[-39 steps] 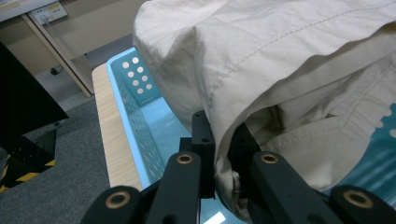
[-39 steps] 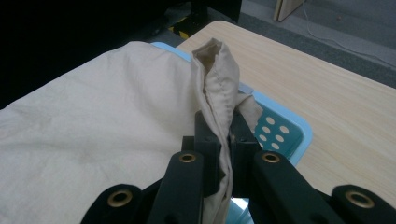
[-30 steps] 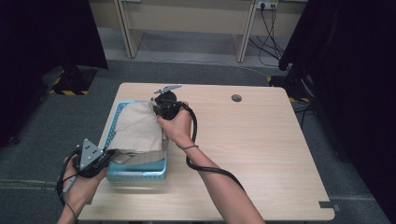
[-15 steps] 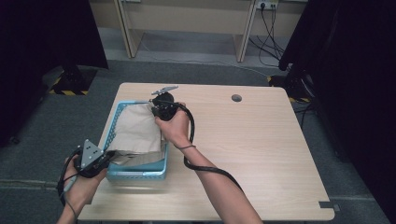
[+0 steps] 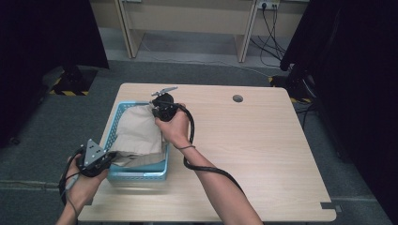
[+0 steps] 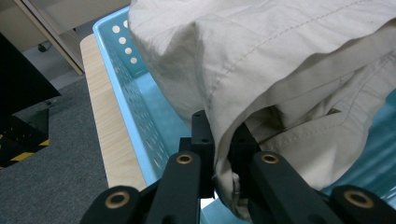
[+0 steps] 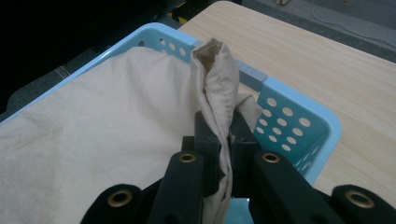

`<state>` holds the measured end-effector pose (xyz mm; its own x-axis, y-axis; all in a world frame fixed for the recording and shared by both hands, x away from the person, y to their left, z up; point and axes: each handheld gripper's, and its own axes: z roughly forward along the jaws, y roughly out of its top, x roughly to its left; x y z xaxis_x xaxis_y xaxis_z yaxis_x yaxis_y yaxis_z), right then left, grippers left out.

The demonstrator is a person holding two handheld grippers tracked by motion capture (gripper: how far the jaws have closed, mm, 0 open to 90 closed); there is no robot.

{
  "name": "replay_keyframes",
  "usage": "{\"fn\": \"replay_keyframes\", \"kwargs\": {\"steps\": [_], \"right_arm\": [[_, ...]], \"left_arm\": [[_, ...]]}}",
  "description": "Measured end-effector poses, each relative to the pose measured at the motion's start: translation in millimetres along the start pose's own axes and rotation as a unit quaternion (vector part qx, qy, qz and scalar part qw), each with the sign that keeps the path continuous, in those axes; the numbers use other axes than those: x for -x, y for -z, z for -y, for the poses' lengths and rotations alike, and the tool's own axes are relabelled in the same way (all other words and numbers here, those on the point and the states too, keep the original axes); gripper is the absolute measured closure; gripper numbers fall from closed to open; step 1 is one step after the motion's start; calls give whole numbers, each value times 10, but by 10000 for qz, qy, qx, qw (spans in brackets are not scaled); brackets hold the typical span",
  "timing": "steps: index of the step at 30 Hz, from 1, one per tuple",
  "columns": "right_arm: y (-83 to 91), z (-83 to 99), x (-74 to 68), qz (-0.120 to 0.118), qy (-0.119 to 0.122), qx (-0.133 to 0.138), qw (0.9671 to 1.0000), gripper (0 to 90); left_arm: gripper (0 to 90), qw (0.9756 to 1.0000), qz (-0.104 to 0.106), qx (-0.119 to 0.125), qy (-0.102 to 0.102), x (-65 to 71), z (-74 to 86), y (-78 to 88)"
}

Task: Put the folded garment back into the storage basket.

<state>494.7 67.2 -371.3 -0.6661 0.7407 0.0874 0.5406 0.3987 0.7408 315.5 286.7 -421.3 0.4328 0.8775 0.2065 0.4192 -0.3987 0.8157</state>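
Observation:
A beige cloth garment [image 5: 137, 133] lies spread over a light blue perforated basket [image 5: 141, 172] on the left part of the table. My left gripper [image 5: 112, 157] is at the basket's near left corner, shut on a bunched fold of the cloth [image 6: 280, 88]; its jaws [image 6: 223, 149] pinch the fabric between them. My right gripper [image 5: 157, 108] is at the basket's far right corner, shut on a seamed edge of the cloth [image 7: 217, 88], with its jaws [image 7: 225, 140] clamped on it just above the basket rim [image 7: 285, 93].
The wooden table [image 5: 253, 150] stretches bare to the right of the basket, with a round cable hole [image 5: 237, 98] near its far edge. Dark curtains flank the table, and grey floor [image 5: 33, 136] lies to the left. A cable loops from the right gripper along the forearm.
The right gripper has shifted slightly toward the basket's far corner, drawing the cloth with it. The left gripper has stayed put.

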Motion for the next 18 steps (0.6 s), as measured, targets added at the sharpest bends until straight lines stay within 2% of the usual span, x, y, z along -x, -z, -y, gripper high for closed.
{"fn": "replay_keyframes", "kwargs": {"steps": [5, 15, 16, 18], "right_arm": [[-27, 12, 2, 14, -4, -35, 10000, 858], [-28, 2, 2, 13, -25, -21, 10000, 851], [-31, 3, 5, 30, -18, -25, 10000, 836], [-31, 6, 13, 151, 17, 26, 9999, 723]], "left_arm": [[844, 10000, 16, -54, -19, -4, -4, -7], [830, 10000, -40, -14, -15, -29, -33, 8], [807, 10000, -67, 2, -29, -33, -40, 11], [663, 10000, -42, 60, -37, -32, -69, 32]]}}
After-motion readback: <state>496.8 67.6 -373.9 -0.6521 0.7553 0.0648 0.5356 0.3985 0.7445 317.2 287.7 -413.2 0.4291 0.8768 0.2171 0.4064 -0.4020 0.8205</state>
